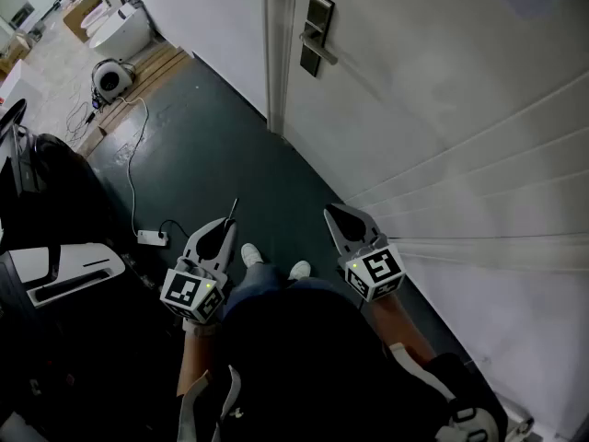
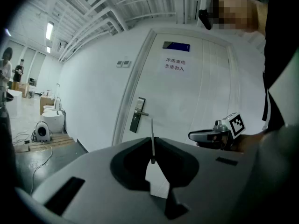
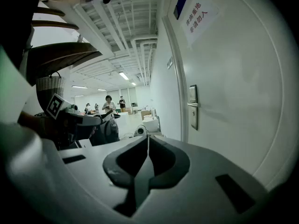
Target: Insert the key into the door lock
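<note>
The white door (image 1: pixel 442 109) carries a metal lock plate with a lever handle (image 1: pixel 317 35), far ahead of both grippers. My left gripper (image 1: pixel 226 222) is shut on a thin key (image 1: pixel 233 208), whose blade sticks forward past the jaws. In the left gripper view the key (image 2: pixel 152 141) stands upright between the closed jaws of the left gripper (image 2: pixel 152 148), below and to the right of the lock (image 2: pixel 138 114). My right gripper (image 1: pixel 337 215) is shut with nothing in it. The right gripper (image 3: pixel 148 138) has the lock (image 3: pixel 193 106) up to its right.
A power strip (image 1: pixel 151 238) with its cable lies on the dark floor at left. A white round machine (image 1: pixel 112 79) sits on a wooden pallet (image 1: pixel 152 67) beyond. Dark furniture (image 1: pixel 46 210) crowds the left side. The person's shoes (image 1: pixel 273 261) are between the grippers.
</note>
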`<state>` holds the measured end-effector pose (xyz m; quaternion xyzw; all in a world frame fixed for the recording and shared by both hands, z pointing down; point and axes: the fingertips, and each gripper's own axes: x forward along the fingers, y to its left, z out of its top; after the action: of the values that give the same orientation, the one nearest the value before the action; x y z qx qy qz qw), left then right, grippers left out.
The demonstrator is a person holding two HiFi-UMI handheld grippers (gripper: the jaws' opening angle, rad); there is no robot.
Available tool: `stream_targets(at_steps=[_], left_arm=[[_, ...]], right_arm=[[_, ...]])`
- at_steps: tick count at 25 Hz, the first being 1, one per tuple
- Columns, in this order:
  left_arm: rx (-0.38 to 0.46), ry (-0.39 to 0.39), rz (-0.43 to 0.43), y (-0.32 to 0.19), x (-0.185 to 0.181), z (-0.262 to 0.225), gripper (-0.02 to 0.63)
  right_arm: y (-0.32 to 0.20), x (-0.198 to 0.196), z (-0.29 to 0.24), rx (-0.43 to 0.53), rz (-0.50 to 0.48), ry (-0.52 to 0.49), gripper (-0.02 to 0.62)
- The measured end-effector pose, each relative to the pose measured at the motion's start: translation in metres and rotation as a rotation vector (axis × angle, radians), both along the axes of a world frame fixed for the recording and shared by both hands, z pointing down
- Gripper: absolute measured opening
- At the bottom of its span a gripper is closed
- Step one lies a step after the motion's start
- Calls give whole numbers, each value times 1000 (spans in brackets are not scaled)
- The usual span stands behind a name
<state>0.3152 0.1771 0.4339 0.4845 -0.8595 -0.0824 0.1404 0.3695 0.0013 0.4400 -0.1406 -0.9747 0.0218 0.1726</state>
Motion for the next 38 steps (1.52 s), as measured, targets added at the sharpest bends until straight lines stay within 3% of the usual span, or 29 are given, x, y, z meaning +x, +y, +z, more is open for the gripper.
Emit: stream_targets(at_steps=[5, 15, 23, 31, 38], left_arm=[[-22, 3, -6, 26, -16, -1, 28], [0, 31, -30, 78, -78, 12, 28], [-24, 66, 32, 109, -112, 29, 28], [-32, 117, -17, 112, -151, 46, 28], [-40, 134, -65, 85, -209, 48, 28]], right_arm=[[27, -15, 5, 7, -13, 27, 17], [77, -90, -2, 5, -22, 22, 18], [101, -137, 6, -13, 31, 27, 18], [97, -178, 21, -31, 7, 48, 18], [65, -251, 25, -61, -32, 31, 18]])
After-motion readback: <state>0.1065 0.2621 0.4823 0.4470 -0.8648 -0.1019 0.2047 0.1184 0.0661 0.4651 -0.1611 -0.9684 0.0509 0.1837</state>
